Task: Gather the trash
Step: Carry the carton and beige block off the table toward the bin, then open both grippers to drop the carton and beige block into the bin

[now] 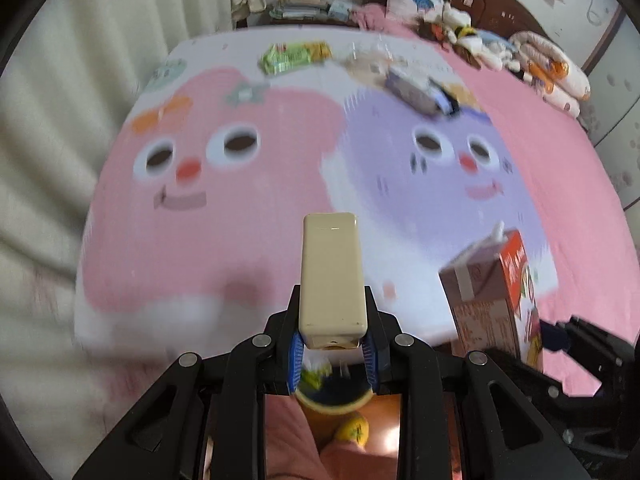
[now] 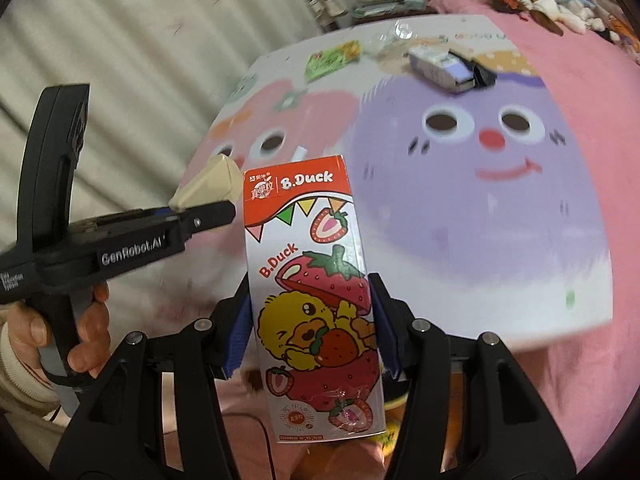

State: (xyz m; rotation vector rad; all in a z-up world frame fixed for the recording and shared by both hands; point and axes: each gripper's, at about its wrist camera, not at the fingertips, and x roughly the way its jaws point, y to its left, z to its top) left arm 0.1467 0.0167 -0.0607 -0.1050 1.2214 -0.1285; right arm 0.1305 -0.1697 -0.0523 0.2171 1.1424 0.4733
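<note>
In the left wrist view, my left gripper [image 1: 332,320] is shut on a small beige box [image 1: 330,272] that stands up between its blue pads. My right gripper [image 2: 314,320] is shut on a strawberry B.Duck drink carton [image 2: 316,280], held upright. That carton [image 1: 492,292] also shows at the right of the left wrist view. Both are held above the near edge of the bed. In the right wrist view, the left gripper [image 2: 204,214] with the beige box [image 2: 208,188] is close on the left, held by a hand [image 2: 88,328].
A cartoon bedspread [image 1: 280,200] covers the bed. At its far end lie a green wrapper [image 1: 294,56], clear plastic [image 1: 368,58] and a blue-white packet [image 1: 420,88]. Pillows and soft toys [image 1: 500,52] line the headboard. A yellow-rimmed container [image 1: 332,404] shows below the left jaws. A curtain [image 1: 80,80] hangs at the left.
</note>
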